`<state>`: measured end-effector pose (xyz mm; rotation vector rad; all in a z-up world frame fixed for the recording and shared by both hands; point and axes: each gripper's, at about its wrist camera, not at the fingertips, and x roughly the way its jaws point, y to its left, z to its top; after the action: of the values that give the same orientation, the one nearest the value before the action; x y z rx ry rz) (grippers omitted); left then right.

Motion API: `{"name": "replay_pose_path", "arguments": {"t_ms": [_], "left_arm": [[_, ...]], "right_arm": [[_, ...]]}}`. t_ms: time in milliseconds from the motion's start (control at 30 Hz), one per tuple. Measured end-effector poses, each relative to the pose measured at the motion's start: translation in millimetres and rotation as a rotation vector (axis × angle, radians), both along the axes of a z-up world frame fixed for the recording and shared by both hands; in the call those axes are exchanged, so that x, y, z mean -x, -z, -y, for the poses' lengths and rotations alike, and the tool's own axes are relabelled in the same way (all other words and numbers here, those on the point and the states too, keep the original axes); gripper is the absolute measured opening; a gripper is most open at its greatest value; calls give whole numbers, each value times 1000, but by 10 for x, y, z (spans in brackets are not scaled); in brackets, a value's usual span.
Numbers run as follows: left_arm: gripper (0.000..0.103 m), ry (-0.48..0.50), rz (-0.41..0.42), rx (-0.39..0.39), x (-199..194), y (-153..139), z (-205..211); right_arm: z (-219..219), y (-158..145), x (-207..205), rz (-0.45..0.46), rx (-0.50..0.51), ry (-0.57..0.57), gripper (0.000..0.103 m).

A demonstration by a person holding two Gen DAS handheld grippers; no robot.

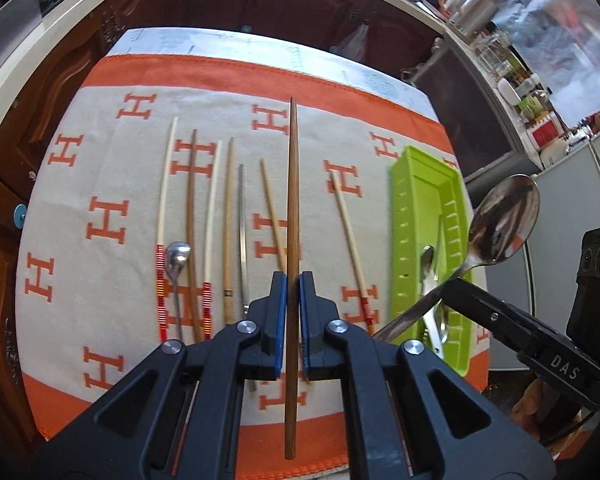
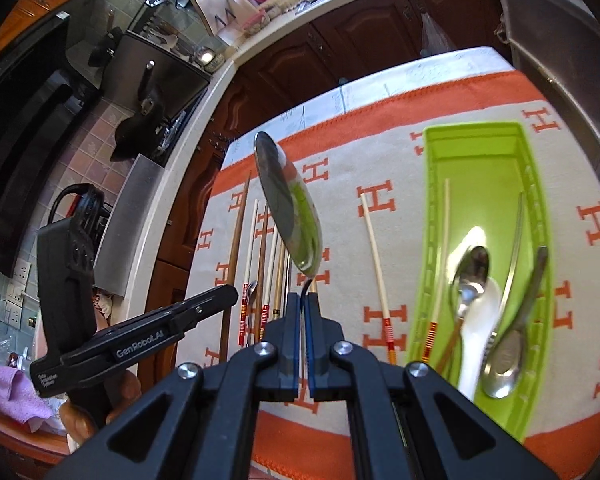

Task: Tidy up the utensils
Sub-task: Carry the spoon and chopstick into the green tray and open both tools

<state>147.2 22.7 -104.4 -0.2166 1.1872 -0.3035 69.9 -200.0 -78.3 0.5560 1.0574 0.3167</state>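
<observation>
My left gripper [image 1: 292,280] is shut on a dark brown chopstick [image 1: 292,200] and holds it above the orange-and-cream cloth [image 1: 100,184], pointing away. My right gripper [image 2: 304,300] is shut on the handle of a large metal spoon [image 2: 288,208], held up in the air; it also shows in the left wrist view [image 1: 504,224]. A green tray [image 2: 536,208] lies on the right and holds a chopstick, metal spoons [image 2: 470,276] and a white spoon [image 2: 476,340]. Several chopsticks [image 1: 212,216] and a small metal spoon [image 1: 176,256] lie in a row on the cloth.
A lone red-banded chopstick [image 2: 376,264] lies between the row and the tray. Dark wood cabinets [image 1: 260,4] and a cluttered counter stand beyond the table. The left gripper's body [image 2: 140,340] is at the lower left of the right wrist view.
</observation>
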Motion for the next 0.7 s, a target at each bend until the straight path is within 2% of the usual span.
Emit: {"name": "replay_pose_path", "arguments": {"t_ms": [233, 367, 533, 700], "left_arm": [[4, 117, 31, 30, 155, -224, 587], [4, 176, 38, 33, 222, -268, 1020], [4, 224, 20, 16, 237, -140, 1501], [4, 228, -26, -13, 141, 189, 1783]], "right_arm": [[474, -339, 383, 65, 38, 69, 2], [760, -378, 495, 58, 84, 114, 2], [1030, -204, 519, -7, 147, 141, 2], [1045, 140, 288, -97, 209, 110, 2]]}}
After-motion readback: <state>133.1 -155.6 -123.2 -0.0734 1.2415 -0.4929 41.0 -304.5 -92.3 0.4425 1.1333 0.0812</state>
